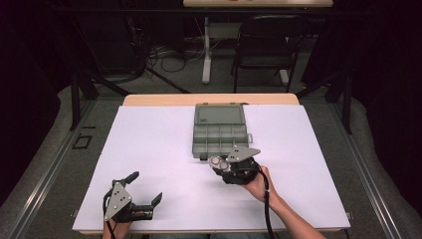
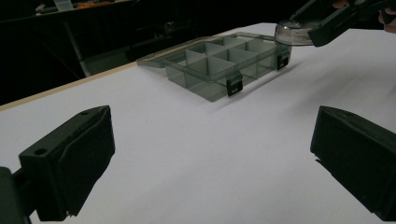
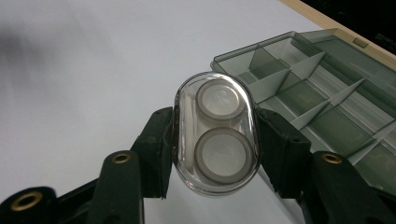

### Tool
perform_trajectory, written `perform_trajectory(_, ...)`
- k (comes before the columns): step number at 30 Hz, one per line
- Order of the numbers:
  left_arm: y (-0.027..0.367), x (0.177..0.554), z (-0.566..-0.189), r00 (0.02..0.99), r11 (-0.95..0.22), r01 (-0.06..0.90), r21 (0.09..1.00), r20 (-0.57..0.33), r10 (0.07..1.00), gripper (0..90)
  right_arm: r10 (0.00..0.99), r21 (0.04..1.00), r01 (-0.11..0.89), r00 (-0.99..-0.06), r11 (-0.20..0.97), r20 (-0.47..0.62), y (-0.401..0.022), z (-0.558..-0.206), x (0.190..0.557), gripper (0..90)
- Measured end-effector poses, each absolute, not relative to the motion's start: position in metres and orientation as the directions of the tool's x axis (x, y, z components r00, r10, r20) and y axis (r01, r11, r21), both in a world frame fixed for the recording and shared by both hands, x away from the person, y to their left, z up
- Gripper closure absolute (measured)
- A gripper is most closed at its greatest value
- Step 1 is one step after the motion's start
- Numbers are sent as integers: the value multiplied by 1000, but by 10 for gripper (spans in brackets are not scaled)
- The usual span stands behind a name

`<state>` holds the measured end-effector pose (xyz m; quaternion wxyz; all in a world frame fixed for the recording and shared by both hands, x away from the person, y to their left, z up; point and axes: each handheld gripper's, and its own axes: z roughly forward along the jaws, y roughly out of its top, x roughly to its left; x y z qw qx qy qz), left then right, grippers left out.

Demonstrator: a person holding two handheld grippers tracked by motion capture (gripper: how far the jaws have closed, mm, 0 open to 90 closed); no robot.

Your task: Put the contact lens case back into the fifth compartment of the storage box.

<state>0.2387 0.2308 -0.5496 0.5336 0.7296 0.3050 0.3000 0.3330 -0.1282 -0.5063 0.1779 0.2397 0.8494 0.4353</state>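
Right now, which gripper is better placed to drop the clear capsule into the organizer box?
Right. The right gripper already clamps the clear capsule beside the open organizer box. The left gripper is open, empty and farther away near the table's front edge.

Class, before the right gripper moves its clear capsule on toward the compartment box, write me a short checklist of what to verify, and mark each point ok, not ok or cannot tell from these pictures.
1. Clear capsule clamped between both jaws of the right gripper: ok.
2. Two round pieces sit inside the capsule: ok.
3. Compartment box is open, lid laid back flat: ok.
4. Near compartments free of other contents: ok, as far as the tinted plastic shows.
5. Left gripper open, holding nothing, and well apart from the box: ok.
6. Capsule fits a single compartment: cannot tell.
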Motion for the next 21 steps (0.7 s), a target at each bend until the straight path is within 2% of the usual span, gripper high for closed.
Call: perform_trajectory(21,231,240,-550,638,-242,128,962,107,763,0,562,816,242,-819,525,-119,-117,-489,352,490)
